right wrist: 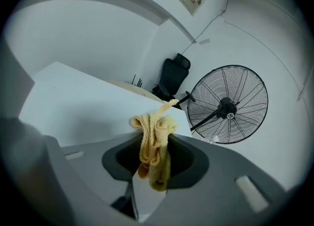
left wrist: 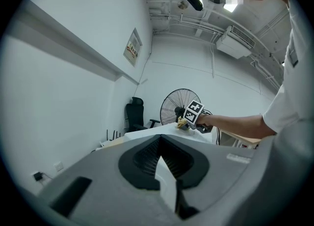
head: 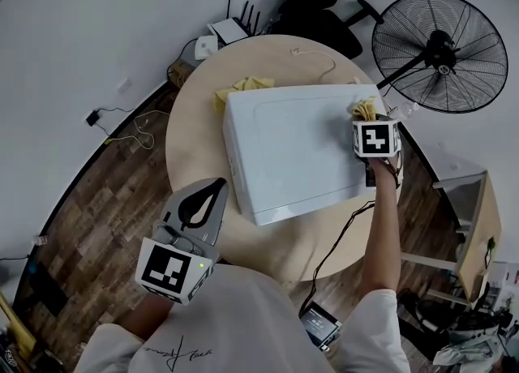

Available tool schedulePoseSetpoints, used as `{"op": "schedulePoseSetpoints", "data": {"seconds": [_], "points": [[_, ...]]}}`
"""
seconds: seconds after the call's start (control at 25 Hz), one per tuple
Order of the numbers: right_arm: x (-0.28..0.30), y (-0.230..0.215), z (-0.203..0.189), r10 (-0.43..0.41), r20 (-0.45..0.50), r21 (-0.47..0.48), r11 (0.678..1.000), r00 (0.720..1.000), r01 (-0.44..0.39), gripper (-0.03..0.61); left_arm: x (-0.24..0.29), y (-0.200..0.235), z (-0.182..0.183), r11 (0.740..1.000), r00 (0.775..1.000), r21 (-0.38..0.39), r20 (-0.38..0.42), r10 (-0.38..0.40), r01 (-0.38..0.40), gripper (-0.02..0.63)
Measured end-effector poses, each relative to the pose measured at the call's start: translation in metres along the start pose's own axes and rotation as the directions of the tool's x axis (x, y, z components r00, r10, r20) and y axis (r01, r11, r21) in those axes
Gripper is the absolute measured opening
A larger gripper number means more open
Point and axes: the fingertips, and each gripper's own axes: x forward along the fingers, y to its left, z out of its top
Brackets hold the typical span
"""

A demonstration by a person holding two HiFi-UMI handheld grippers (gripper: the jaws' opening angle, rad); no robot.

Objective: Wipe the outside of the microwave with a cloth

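Note:
The white microwave (head: 296, 148) stands on a round wooden table (head: 195, 128); I see its top from above. My right gripper (head: 369, 120) is at the microwave's far right corner, shut on a bunched yellow cloth (head: 364, 109) that rests against the top edge. In the right gripper view the cloth (right wrist: 154, 141) hangs out of the closed jaws over the microwave's white top (right wrist: 83, 112). My left gripper (head: 212, 193) is held off the microwave's near left corner, above the table edge, shut with nothing in it. A second yellow cloth (head: 243, 87) lies on the table behind the microwave.
A large black floor fan (head: 442, 51) stands to the right of the table, and a black office chair (head: 324, 6) behind it. A router (head: 231, 29) and a white cable (head: 320, 55) lie on the far side of the table. A wooden stand (head: 478, 225) is at the right.

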Motion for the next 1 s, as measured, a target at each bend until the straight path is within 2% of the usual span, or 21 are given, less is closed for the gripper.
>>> {"op": "schedulePoseSetpoints", "data": {"seconds": [0.6, 0.8, 1.0], "points": [[-0.04, 0.077, 0.018, 0.101, 0.036, -0.038, 0.994, 0.994, -0.1, 0.133, -0.013, 0.007, 0.002, 1.0, 0.999, -0.008, 0.028, 0.022, -0.021, -0.008], [-0.057, 0.108, 0.027, 0.161, 0.061, -0.04, 0.986, 0.985, -0.159, 0.134, -0.019, 0.013, 0.002, 0.999, 0.998, -0.024, 0.04, 0.045, -0.044, -0.009], [-0.073, 0.144, 0.038, 0.211, 0.086, -0.085, 0.975, 0.974, -0.204, 0.133, -0.02, 0.013, 0.003, 0.999, 0.998, -0.02, 0.043, 0.044, -0.043, -0.008]]}}
